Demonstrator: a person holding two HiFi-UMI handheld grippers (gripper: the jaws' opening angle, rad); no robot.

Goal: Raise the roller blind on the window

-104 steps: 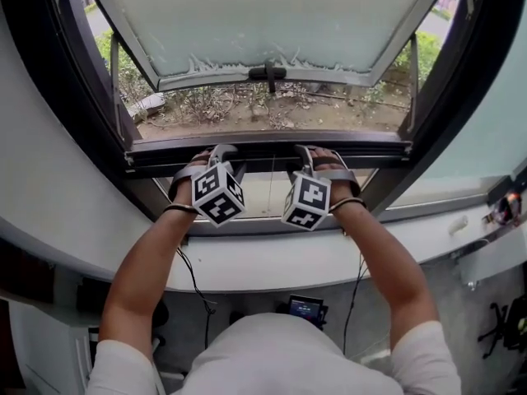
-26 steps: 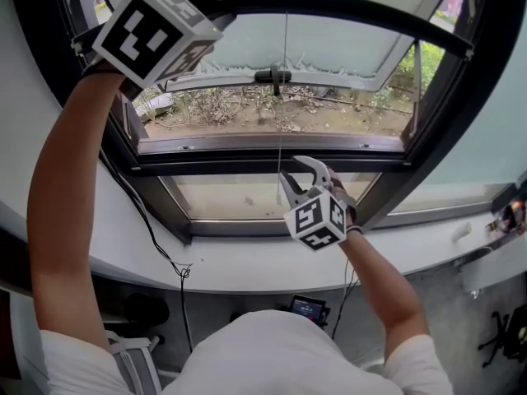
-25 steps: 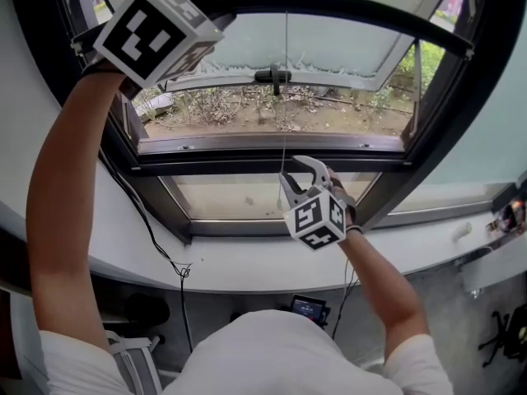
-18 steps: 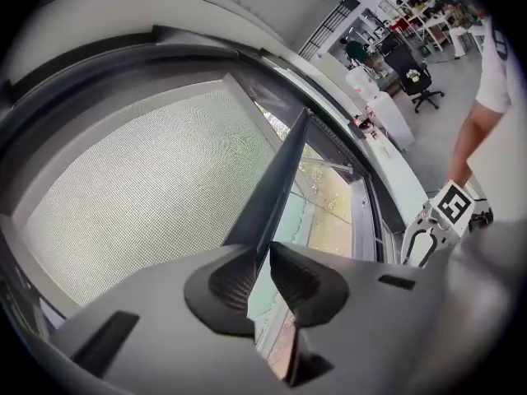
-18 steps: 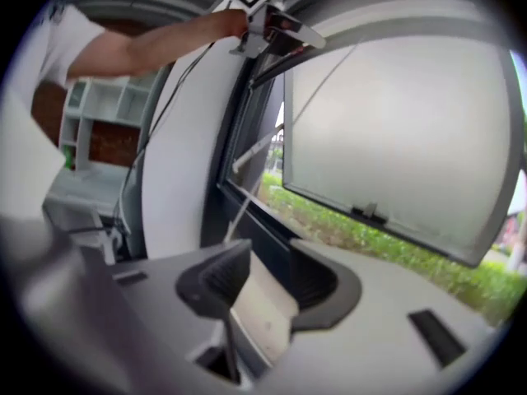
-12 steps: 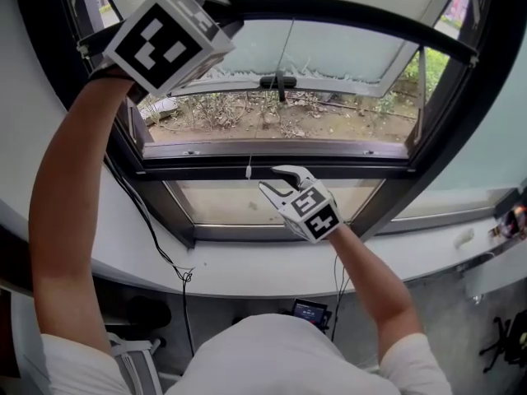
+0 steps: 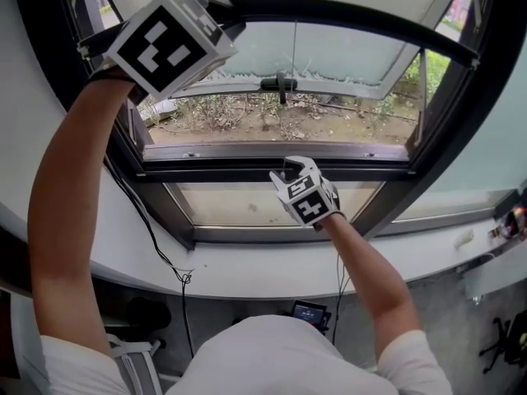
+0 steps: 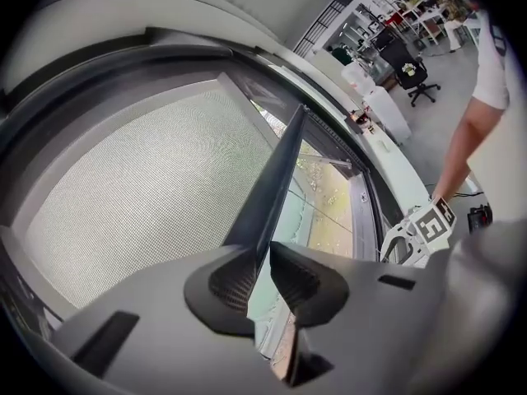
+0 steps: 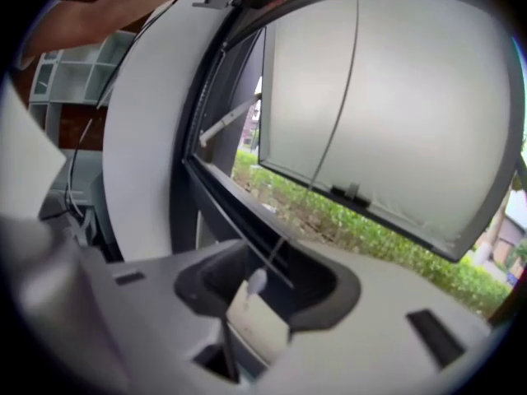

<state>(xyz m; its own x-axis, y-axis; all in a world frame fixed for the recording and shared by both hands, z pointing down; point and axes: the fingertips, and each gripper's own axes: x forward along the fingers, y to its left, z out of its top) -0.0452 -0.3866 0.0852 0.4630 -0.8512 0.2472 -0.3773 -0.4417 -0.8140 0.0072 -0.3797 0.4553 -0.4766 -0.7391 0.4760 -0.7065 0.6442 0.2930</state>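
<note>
left gripper (image 8: 259, 276) is up in the upper left of the head view, clamped on the dark bottom bar (image 8: 278, 175) of the roller blind (image 8: 140, 212). the blind's mesh fills the left of that gripper's view. right gripper (image 7: 294, 169) sits dead centre of the head view, in front of the window frame (image 7: 272, 151). its jaws are apart, and the white tip (image 9: 257, 281) of the pull cord (image 9: 333, 130) hangs between them, not pinched. the sash (image 7: 346, 52) is tilted open outward.
</note>
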